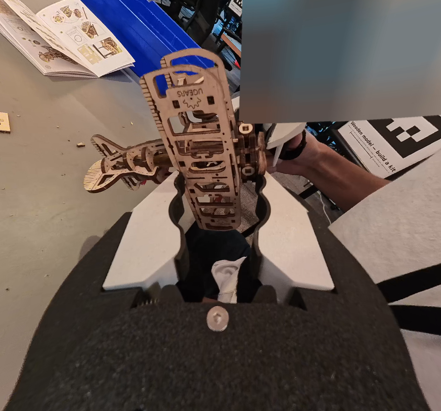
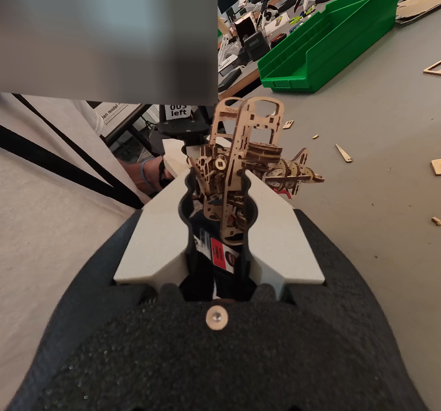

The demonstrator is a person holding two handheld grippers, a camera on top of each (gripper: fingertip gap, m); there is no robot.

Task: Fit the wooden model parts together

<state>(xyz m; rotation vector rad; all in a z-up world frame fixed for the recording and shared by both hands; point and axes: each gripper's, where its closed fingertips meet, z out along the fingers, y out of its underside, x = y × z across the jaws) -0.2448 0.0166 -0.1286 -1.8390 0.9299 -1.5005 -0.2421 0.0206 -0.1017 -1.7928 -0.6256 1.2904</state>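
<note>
A wooden biplane model (image 1: 202, 141) hangs in the air at the table's near edge, its wings upright and its tail (image 1: 102, 165) pointing left over the table. My left gripper (image 1: 219, 179) is closed around its wing and fuselage from below. The model also shows in the right wrist view (image 2: 238, 160), where my right gripper (image 2: 218, 173) is closed on its nose end and wing. The right gripper's white fingers (image 1: 281, 141) show at the model's nose in the left wrist view. The left gripper's finger (image 2: 171, 151) shows behind the model in the right wrist view.
On the grey table (image 1: 47, 220) lie an open instruction booklet (image 1: 59, 36) and a blue bin (image 1: 133, 17). A green bin (image 2: 334, 48) and loose wood offcuts (image 2: 343, 153) lie to the right. A person's forearm (image 1: 322, 167) and a marker sign (image 1: 393, 141) are close by. The tips of both grippers are at nearly the same place.
</note>
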